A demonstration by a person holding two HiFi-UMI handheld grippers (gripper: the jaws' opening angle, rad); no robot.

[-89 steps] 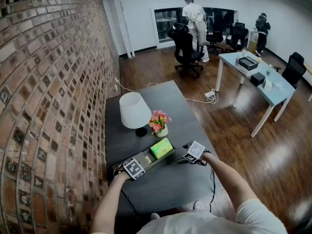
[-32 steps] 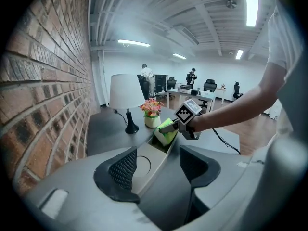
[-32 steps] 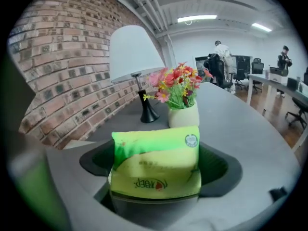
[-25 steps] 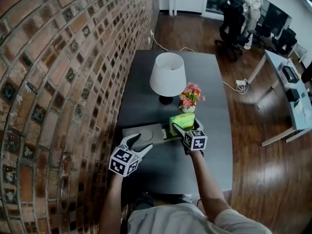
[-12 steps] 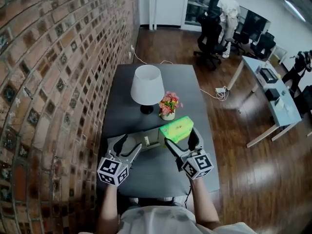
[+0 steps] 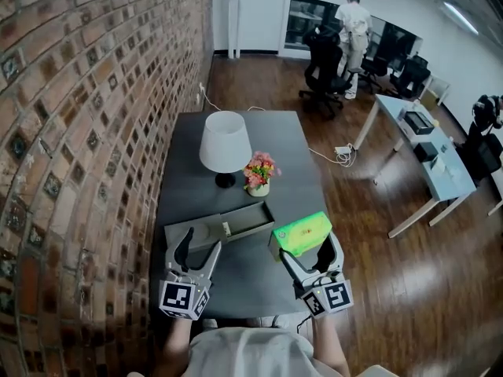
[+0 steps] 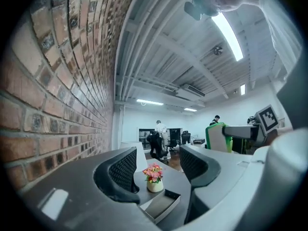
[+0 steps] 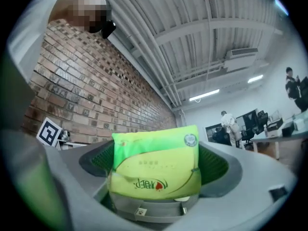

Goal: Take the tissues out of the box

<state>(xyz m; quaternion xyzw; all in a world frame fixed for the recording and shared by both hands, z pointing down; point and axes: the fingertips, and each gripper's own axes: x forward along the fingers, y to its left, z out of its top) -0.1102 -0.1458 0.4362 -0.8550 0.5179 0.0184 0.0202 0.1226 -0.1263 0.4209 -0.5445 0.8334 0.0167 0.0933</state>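
A green tissue pack (image 6: 302, 232) is held up above the dark table's front right, between the jaws of my right gripper (image 6: 306, 243). In the right gripper view the tissue pack (image 8: 154, 170) fills the gap and both pads touch its sides; the jaws are opening slightly. The long grey box (image 6: 240, 221) lies open on the table, its inside bare where I can see it. My left gripper (image 6: 200, 247) hovers at the box's left end, open with nothing between its fingers. Through its jaws in the left gripper view the box (image 7: 161, 205) lies ahead.
A white lamp (image 6: 225, 144) and a small pot of flowers (image 6: 259, 171) stand just behind the box. The brick wall (image 6: 78, 132) runs along the table's left side. Wooden floor lies to the right, with office chairs, desks and people far back.
My right gripper has lifted the green tissue pack out of the box's right end and carried it toward me and to the right. The left gripper stays by the box's left end.
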